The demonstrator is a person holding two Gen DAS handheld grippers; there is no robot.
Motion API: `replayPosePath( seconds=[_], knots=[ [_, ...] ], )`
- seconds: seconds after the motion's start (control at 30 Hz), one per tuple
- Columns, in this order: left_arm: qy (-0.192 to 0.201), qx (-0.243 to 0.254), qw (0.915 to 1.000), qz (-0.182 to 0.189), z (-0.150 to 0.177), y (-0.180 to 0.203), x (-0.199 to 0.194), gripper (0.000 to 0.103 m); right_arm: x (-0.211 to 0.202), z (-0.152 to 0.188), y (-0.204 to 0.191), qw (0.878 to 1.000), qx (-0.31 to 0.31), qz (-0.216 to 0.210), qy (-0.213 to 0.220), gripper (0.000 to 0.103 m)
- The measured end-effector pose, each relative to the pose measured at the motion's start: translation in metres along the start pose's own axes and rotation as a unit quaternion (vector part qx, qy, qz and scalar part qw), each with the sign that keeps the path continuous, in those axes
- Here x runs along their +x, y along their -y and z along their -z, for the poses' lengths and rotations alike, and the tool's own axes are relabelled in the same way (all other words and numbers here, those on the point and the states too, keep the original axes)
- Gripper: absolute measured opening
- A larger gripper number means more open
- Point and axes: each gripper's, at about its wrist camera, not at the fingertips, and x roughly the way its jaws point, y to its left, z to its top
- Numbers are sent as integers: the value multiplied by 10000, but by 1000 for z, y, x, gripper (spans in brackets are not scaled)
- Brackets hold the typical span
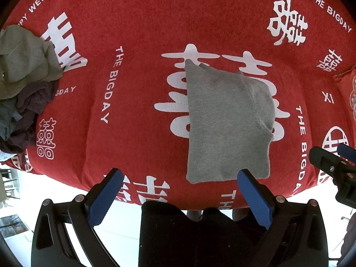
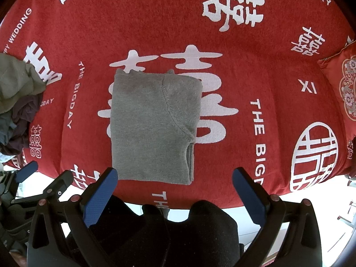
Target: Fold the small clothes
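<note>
A small grey garment [image 1: 227,124] lies folded into a flat rectangle on the red cloth [image 1: 138,93] with white characters. It also shows in the right wrist view [image 2: 153,129], in the middle. My left gripper [image 1: 180,178] is open and empty, held above the cloth's near edge just short of the garment. My right gripper [image 2: 175,178] is open and empty at the garment's near edge. The right gripper shows at the right edge of the left wrist view [image 1: 333,160]; the left gripper shows at the lower left of the right wrist view [image 2: 40,178].
A heap of unfolded clothes, olive green on top of dark purple and blue-grey, lies at the left [image 1: 24,84], also seen in the right wrist view [image 2: 17,102]. A red patterned cushion [image 2: 347,86] sits at the right edge. The cloth's near edge drops off below the grippers.
</note>
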Motion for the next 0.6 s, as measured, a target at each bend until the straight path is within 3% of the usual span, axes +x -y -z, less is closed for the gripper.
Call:
replayPosePath(
  seconds=[0.6],
  knots=[
    [26,-82,10000,6,-2,-3,6,103,4,4,-1,10000,6,28,-8,103]
  ],
)
